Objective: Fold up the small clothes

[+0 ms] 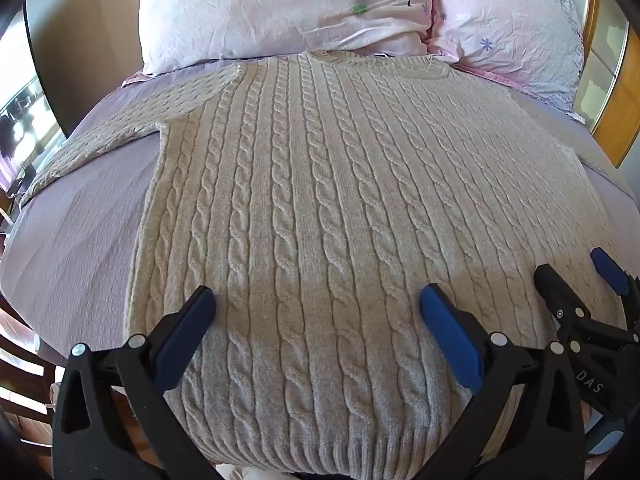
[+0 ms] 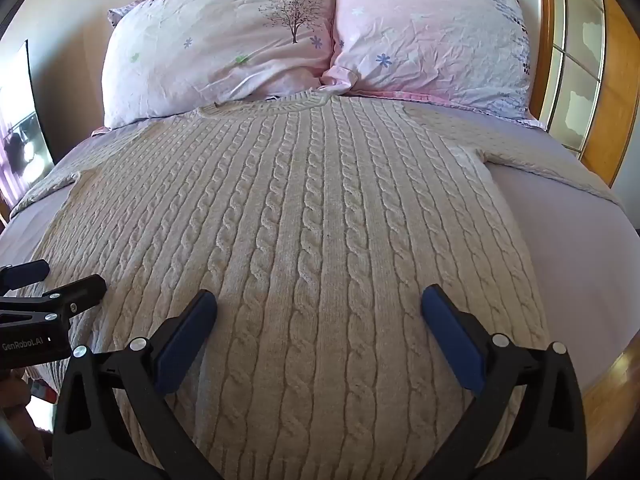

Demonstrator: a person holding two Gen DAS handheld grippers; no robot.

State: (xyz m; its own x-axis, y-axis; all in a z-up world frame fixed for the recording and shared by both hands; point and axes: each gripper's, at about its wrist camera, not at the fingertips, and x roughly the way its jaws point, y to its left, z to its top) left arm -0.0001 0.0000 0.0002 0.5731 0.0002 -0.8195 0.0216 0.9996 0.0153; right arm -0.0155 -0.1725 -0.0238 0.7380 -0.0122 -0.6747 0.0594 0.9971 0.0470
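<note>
A cream cable-knit sweater (image 1: 320, 184) lies flat on the bed, collar toward the pillows, both sleeves spread out to the sides; it also fills the right wrist view (image 2: 304, 216). My left gripper (image 1: 318, 300) is open and empty, hovering over the sweater's lower left part near the hem. My right gripper (image 2: 319, 300) is open and empty over the lower right part. The right gripper shows at the right edge of the left wrist view (image 1: 580, 276); the left gripper shows at the left edge of the right wrist view (image 2: 60, 280).
The bed has a lavender sheet (image 2: 560, 240). Two pink floral pillows (image 2: 224, 40) (image 2: 432, 32) lie at the head. A wooden headboard frame (image 2: 600, 80) stands at the right. A beige wall and a dark mirror (image 1: 80, 40) are at the left.
</note>
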